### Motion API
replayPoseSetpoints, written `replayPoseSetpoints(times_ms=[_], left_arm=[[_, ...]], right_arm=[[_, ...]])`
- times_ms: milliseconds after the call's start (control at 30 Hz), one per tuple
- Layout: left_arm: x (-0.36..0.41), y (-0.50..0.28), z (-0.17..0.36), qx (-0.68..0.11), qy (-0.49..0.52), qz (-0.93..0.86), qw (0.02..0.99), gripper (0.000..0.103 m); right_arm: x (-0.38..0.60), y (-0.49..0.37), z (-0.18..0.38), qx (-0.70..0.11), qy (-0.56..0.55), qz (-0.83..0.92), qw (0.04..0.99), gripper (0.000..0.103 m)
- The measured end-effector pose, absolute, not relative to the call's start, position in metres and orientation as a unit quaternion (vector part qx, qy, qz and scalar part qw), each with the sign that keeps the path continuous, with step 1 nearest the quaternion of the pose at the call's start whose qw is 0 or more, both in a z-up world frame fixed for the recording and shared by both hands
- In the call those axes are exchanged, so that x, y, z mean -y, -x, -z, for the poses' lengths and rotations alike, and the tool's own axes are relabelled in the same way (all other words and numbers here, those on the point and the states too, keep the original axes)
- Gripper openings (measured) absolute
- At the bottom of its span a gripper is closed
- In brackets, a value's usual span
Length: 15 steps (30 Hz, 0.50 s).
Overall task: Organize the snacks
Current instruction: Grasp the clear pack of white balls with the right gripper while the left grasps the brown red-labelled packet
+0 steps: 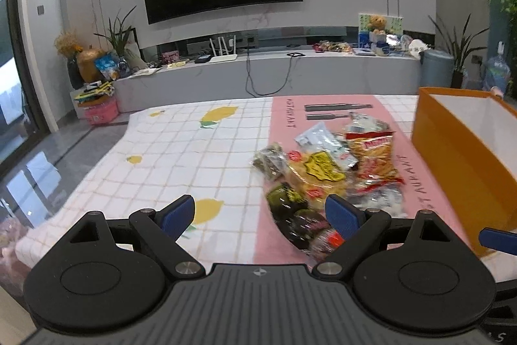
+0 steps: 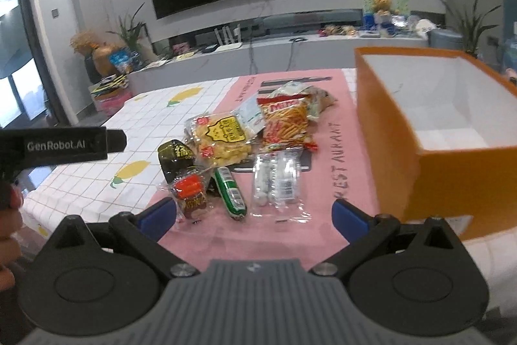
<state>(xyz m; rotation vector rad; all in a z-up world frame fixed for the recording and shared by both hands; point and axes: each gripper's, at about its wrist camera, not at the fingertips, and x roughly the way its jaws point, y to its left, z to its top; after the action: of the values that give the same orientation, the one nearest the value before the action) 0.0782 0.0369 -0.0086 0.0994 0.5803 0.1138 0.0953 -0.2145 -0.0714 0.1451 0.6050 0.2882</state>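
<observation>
Right tongs (image 2: 253,217): black linkage arms with blue fingertip pads (image 2: 158,215), nearest the lens; spread wide, gripping nothing, touching nothing, hanging above the near edge of the pink printed placemat (image 2: 290,235).

Left tongs (image 1: 260,215): same build, blue pads (image 1: 177,215) spread wide, empty, held above the near-left end of the snack heap. Their black body, marked "GenRobot.AI", shows at the left edge of the right wrist view, with part of a hand (image 2: 8,228) below it.

Worktop (image 1: 155,151): covered by a white grid-pattern cloth with yellow lemon prints; the placemat lies over its right half.

Snacks, all on the placemat, between the two tongs and the box:
- clear packet with a red and dark label (image 2: 190,196), nearest, just ahead of the right tongs' left pad;
- green sausage-shaped stick (image 2: 231,193), beside it on the right;
- clear cellophane packet of white pieces (image 2: 279,183), right of the stick;
- dark green-black pouch (image 2: 174,156), behind the red-labelled packet;
- clear bag of yellow puffs with a yellow label (image 2: 221,139), middle of the heap;
- red bag of orange sticks (image 2: 286,125), behind right, overlapping pale wrappers (image 2: 300,92).

Orange open-topped cardboard box with white interior (image 2: 397,151): upright at the placemat's right edge, near the heap but apart from it; no snacks visible inside.
</observation>
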Motion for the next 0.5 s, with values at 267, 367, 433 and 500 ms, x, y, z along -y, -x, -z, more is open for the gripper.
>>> replayPoseSetpoints(times_ms=[267,367,433,500], left_arm=[[-0.052,-0.106,0.027,-0.33,-0.019,-0.046,0.943,0.103],[-0.051,-0.103,0.032,-0.337,-0.024,-0.041,0.94,0.103],[-0.049,-0.101,0.031,-0.339,-0.029,-0.036,0.94,0.103],[-0.047,-0.098,0.029,-0.332,-0.036,-0.03,0.942,0.103]], right_arm=[[0.202,-0.171,0.094,-0.343,-0.056,-0.122,0.93,0.087],[0.198,-0.196,0.102,-0.359,-0.051,-0.11,0.925,0.087],[0.196,-0.209,0.108,-0.369,-0.049,-0.101,0.923,0.087],[0.195,-0.218,0.114,-0.383,-0.055,-0.098,0.917,0.087]])
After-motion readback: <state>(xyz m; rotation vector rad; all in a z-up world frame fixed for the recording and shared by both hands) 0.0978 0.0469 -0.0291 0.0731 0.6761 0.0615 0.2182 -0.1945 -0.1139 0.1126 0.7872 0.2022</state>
